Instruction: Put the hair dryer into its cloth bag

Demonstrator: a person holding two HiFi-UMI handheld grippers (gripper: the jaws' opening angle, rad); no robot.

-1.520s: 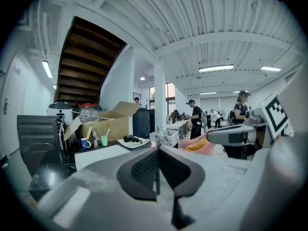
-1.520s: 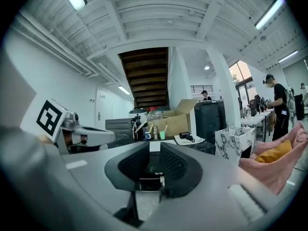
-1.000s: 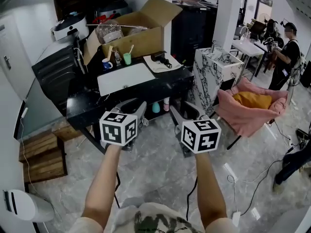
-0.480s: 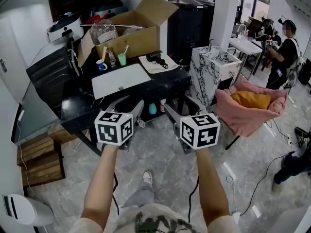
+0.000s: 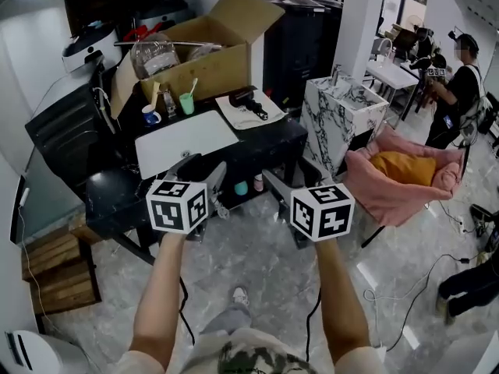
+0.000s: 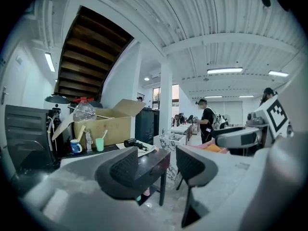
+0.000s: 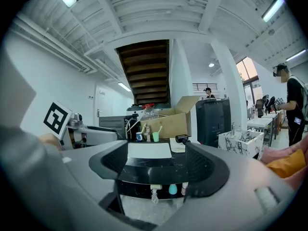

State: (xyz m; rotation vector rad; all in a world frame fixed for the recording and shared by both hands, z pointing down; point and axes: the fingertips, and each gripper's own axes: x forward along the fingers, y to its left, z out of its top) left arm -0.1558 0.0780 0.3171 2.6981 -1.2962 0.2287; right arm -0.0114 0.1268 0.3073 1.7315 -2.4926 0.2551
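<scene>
The black hair dryer [image 5: 248, 102] lies on its cream cloth bag [image 5: 243, 117] at the right end of a black table [image 5: 261, 142]. It also shows far off in the left gripper view, hair dryer [image 6: 132, 142] on bag [image 6: 147, 149], and in the right gripper view, hair dryer [image 7: 182, 138] on bag [image 7: 177, 147]. My left gripper [image 5: 201, 167] and right gripper [image 5: 290, 175] hang side by side over the floor, short of the table's front edge. Both point roughly level at the table, their jaws opening. Nothing is between the left gripper [image 6: 159, 167] pads or the right gripper [image 7: 158, 163] pads.
On the table stand a white board [image 5: 183, 139], a blue mug [image 5: 151, 117], a green cup [image 5: 186, 104] and an open cardboard box [image 5: 210, 53]. A marble washstand [image 5: 343, 115] and a pink chair [image 5: 405, 174] stand right of it. A person [image 5: 456, 84] stands far right. Cables lie on the floor.
Both grippers have advanced toward the table and their jaws have spread wider. A shoe has come into view below them.
</scene>
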